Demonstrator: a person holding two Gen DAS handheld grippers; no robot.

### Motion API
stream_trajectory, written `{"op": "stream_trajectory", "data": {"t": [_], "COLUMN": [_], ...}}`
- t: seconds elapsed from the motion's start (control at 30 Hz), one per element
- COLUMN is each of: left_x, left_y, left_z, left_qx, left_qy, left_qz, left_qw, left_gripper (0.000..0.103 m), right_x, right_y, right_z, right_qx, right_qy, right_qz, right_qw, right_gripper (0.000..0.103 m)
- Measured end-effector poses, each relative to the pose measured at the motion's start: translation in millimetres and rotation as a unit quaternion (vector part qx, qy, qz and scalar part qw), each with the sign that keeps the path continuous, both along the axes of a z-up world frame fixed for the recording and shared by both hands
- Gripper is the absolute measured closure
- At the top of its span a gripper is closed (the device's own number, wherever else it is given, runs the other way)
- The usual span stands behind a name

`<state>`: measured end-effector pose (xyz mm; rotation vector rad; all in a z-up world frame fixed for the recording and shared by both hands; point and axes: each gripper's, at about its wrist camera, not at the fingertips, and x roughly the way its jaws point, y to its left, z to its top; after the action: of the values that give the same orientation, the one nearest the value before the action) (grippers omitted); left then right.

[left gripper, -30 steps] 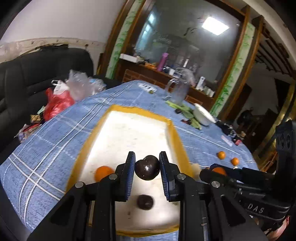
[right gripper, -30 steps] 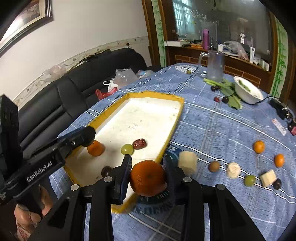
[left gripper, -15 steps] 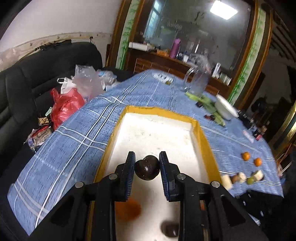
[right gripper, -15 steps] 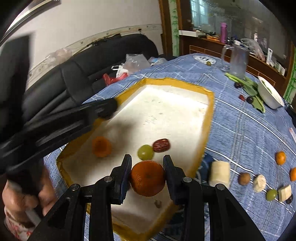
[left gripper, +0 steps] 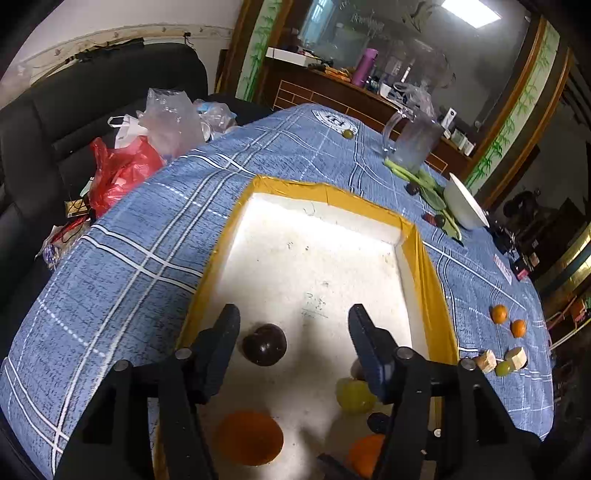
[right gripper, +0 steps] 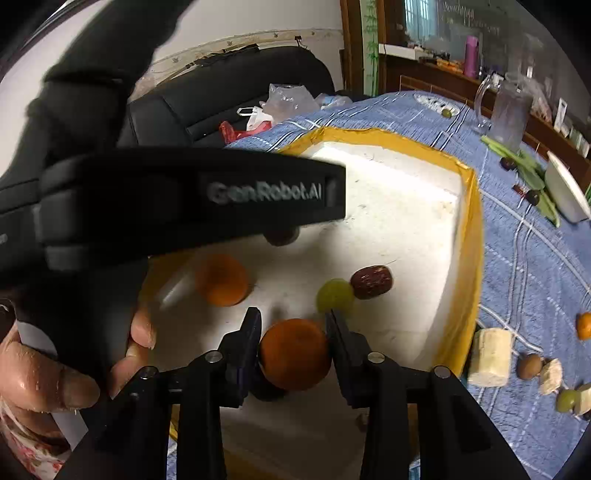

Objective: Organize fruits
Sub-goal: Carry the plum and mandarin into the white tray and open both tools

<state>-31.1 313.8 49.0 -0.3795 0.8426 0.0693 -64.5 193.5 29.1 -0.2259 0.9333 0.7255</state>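
left gripper (left gripper: 291, 343): jaws opening, dark plum (left gripper: 264, 344) loose on tray (left gripper: 428, 273) floor
right gripper (right gripper: 293, 345): opening around orange (right gripper: 294, 353)
advice: lift straight, avoid nudging the fruit

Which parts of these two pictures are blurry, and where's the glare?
Left wrist view: the orange at the bottom edge is smeared soft, and the ceiling light is blown out white. Right wrist view: the left claw's black body fills the upper left, its lettering blurred, and the orange below it is blurred too; the tray floor glares bright.
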Motion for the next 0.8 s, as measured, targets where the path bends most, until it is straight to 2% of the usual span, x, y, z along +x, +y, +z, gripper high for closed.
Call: {"op": "stream_trajectory", "data": {"t": [0.07, 0.3, 0.47, 0.6, 0.8], "left_x": [-3.7, -26.1, -44.9, -56.1, -62.9], "left_y": [3.3, 2.5, -2.7, -9.5, -26.4], "left_z": [2.9, 17.2, 23.9, 27.3, 33.0], "left_qx": [-0.012, -0.042, -0.057, -0.058, -0.038], "left_qy": [-0.001, -0.021, -0.030, -0.033, -0.034], "left_qz": [0.006, 0.014, 0.024, 0.030, 0.021], "left_qw": [0.9999, 0.9988, 0.9976, 0.9973, 0.9985], "left_gripper": [0.037, 0.030, 0.028, 0.027, 0.026], "right_x": [-2.0, -14.8, -25.6, -28.9, -31.2], "right_y": [-0.9, -12.3, -28.5, -44.7, -78.9], "right_z": [0.6, 15.7, 29.1, 35.3, 37.3], "right_qx": [0.004, 0.026, 0.049, 0.061, 0.072], "right_qy": [0.000, -0.019, -0.032, -0.038, -0.042], "right_qz": [0.000, -0.002, -0.011, -0.021, -0.045], "right_qw": [1.000, 0.999, 0.998, 0.997, 0.995], "right_gripper": [0.050, 0.049, 0.042, 0.040, 0.038]}}
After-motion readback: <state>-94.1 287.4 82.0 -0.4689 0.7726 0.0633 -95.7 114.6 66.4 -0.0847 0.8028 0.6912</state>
